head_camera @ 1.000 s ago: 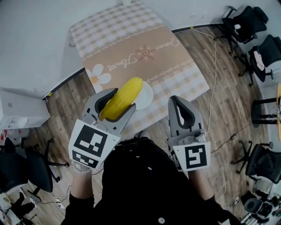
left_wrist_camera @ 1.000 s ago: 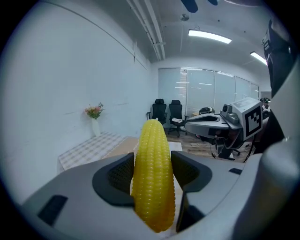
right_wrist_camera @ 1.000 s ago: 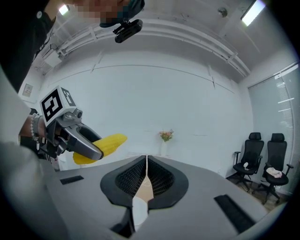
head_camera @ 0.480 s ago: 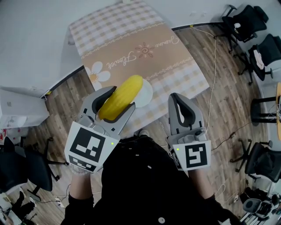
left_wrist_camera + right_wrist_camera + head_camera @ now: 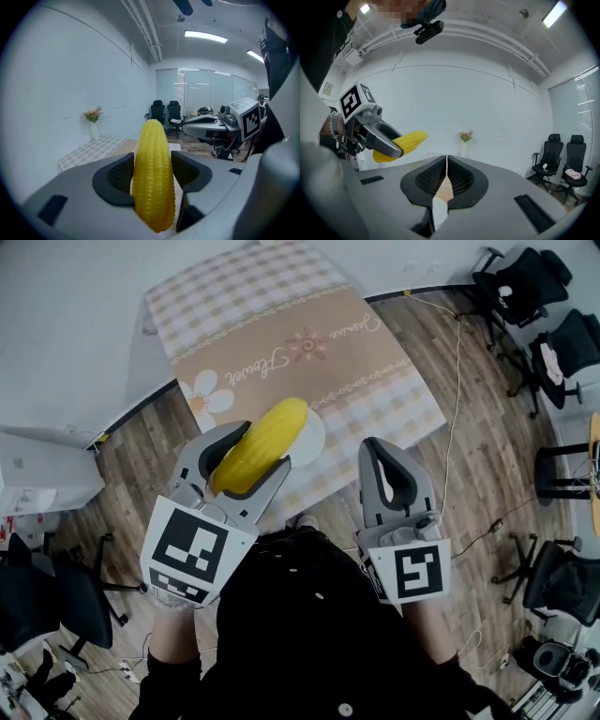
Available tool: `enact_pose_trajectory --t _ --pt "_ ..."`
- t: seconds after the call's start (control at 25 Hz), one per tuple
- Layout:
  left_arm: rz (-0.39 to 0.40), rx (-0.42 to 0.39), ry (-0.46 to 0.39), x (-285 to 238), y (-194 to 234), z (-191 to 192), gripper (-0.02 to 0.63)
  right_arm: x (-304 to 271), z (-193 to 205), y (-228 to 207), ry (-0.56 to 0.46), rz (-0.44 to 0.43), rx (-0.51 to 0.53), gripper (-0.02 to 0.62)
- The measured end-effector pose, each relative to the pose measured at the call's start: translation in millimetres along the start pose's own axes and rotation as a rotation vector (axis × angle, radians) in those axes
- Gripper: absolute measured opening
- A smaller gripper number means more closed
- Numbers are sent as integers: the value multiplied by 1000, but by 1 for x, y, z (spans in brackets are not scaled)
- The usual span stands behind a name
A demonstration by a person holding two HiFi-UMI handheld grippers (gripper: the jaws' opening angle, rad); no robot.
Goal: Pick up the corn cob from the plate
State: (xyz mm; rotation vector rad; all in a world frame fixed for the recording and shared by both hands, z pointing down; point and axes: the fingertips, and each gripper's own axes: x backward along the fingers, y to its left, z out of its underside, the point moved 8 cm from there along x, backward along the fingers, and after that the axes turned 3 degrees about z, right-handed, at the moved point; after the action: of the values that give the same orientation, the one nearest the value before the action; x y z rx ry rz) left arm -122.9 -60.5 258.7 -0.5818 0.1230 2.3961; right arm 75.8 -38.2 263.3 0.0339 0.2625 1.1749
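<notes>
Barely moved since before, your left gripper [image 5: 251, 452] grips the corn cob [image 5: 267, 437] above the plate [image 5: 315, 439], right gripper [image 5: 384, 456] closed, empty.

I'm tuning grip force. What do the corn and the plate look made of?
The corn is likely a plastic or rubber replica: uniform yellow, evenly moulded kernels, a soft sheen. The plate is smooth, plain white, either ceramic or plastic; the look leaves that open.

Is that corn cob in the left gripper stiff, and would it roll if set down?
Probably stiff: the corn cob juts past the left gripper without sagging. Its round shape would likely roll. Bumpy texture probably aids grip.
</notes>
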Motion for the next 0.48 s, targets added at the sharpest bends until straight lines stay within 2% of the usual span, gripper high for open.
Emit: enact_pose_trajectory --t 0.32,0.48 --pt "7 4 -2 -2 0 0 259 2 3 -1 41 10 -3 44" --pt "11 3 0 -6 -1 1 259 1 3 -2 30 11 -5 44"
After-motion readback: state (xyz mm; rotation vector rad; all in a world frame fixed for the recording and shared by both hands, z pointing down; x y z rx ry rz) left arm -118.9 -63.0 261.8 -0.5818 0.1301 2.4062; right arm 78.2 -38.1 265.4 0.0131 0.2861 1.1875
